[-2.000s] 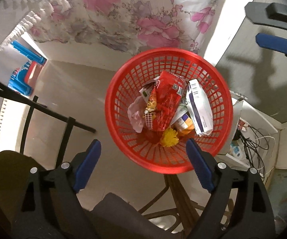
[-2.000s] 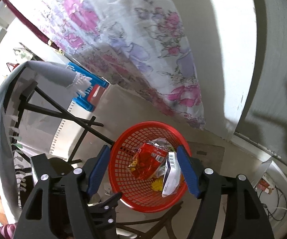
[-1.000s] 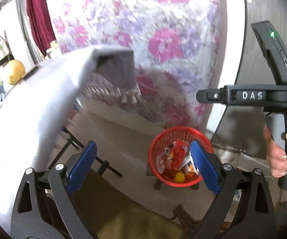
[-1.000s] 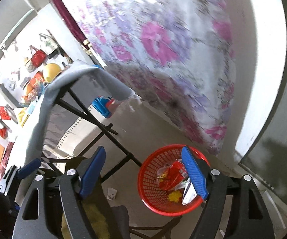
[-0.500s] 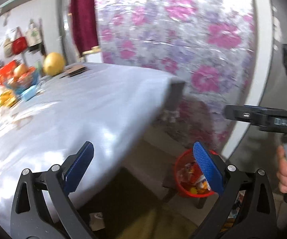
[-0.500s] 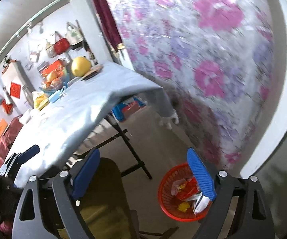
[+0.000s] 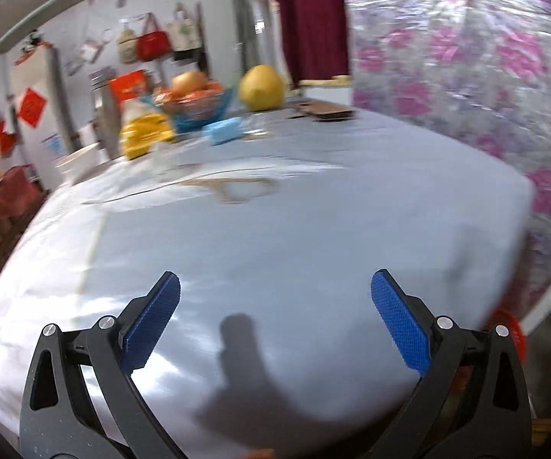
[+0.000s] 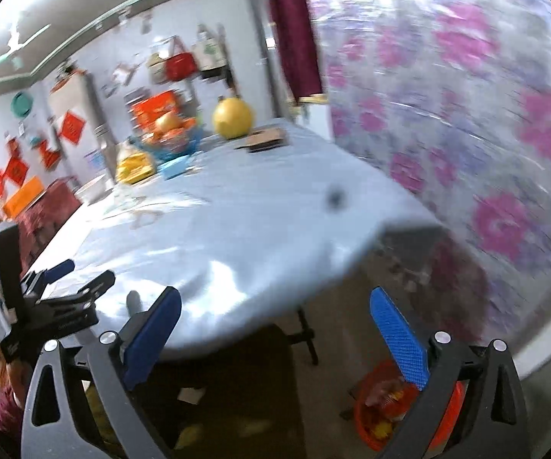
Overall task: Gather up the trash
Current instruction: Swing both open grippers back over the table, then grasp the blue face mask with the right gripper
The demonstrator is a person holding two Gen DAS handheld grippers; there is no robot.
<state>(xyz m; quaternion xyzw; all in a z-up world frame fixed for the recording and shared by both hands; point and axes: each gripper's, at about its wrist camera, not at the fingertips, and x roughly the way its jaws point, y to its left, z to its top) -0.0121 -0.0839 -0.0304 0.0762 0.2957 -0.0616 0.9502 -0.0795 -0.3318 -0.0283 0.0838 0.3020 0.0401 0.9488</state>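
Observation:
My left gripper (image 7: 275, 321) is open and empty, held above the near end of a table (image 7: 275, 229) covered with a pale grey cloth. My right gripper (image 8: 275, 329) is open and empty, over the table's near corner. The red trash basket (image 8: 375, 417) with wrappers inside stands on the floor at the lower right of the right wrist view, partly behind the right finger. Only its rim (image 7: 511, 325) shows in the left wrist view. A small dark scrap (image 8: 336, 197) lies on the cloth. The left gripper (image 8: 57, 279) also shows in the right wrist view.
At the table's far end are a yellow pomelo (image 7: 262, 88), a blue fruit bowl (image 7: 199, 105), a yellow packet (image 7: 143, 135), a blue box (image 7: 224, 132) and a brown flat item (image 7: 325, 111). A floral curtain (image 8: 467, 95) hangs on the right. A dark chair (image 8: 237, 382) stands below the table.
Both grippers have swung up and away from the red basket toward the tabletop. The basket has dropped to the lower right edge of both views. Both grippers stay open.

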